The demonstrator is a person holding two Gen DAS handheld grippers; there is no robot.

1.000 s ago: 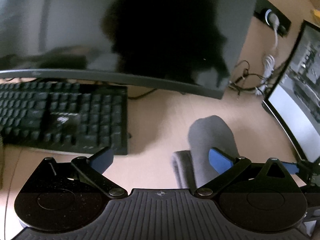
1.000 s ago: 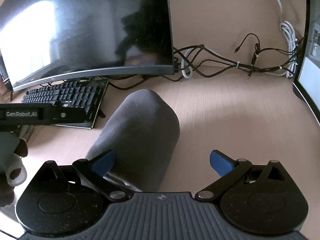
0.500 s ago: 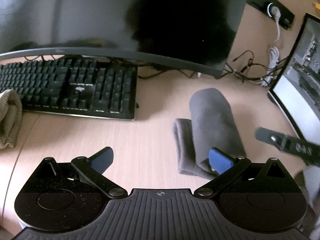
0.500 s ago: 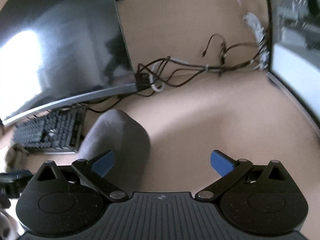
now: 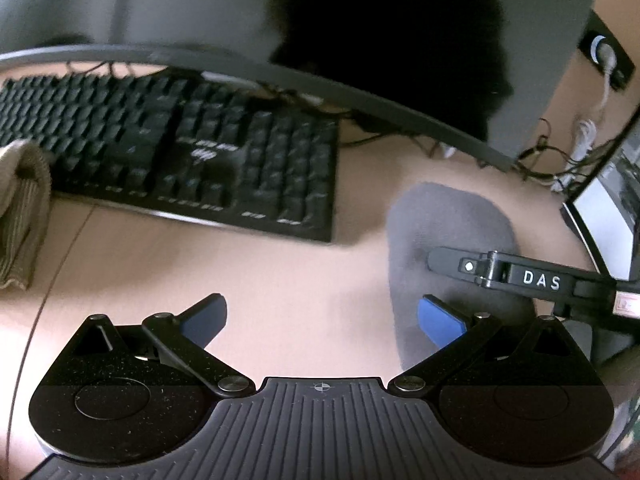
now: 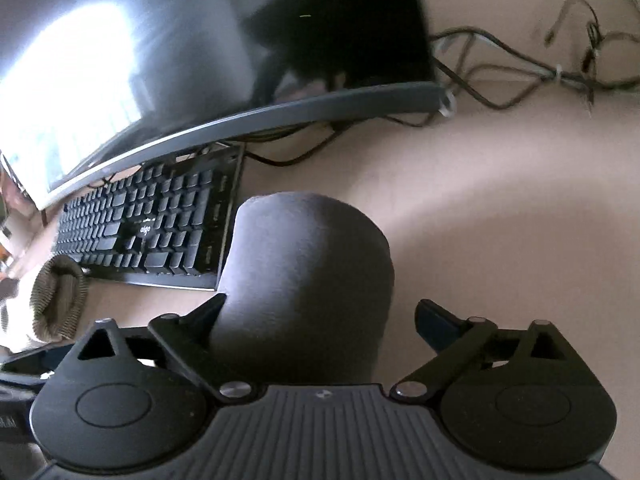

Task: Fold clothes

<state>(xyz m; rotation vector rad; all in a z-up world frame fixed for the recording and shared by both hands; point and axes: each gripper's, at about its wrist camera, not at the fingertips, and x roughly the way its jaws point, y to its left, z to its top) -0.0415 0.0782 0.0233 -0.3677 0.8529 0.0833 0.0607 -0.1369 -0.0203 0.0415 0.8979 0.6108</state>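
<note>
Light wooden desk point(image 5: 280, 280) under everything, pale and bare between the things on it. Curved dark monitor point(image 6: 200, 48) along the far edge, glare across its left half in the right wrist view, a dark reflection in its middle in the left wrist view. Second screen point(image 5: 608, 208), lit, at the right edge of the left wrist view. Black keyboard point(image 5: 180, 160) just in front of the curved monitor, its right end near the garment. Tangle of dark and white cables point(image 6: 540, 72) on the desk to the right of the monitor.

Grey folded garment point(image 6: 308, 280) flat on the desk, right of the keyboard, rounded far end towards the monitor; seen in the left wrist view point(image 5: 448, 232) too. Ribbed beige-olive knit piece point(image 5: 24, 208) bunched at the keyboard's left end, lying apart from the grey one.

Left gripper point(image 5: 322, 316) low over bare desk, spread wide with nothing between its blue pads; right pad point(image 5: 440, 320) overlapping the garment's left edge, contact impossible to judge. Right gripper point(image 6: 320, 316) likewise parted and empty-handed, astride the near end of the grey garment, cloth lying in the gap. In the left wrist view, black arm of that other tool, lettered DAS, reaching in from the right over the garment
</note>
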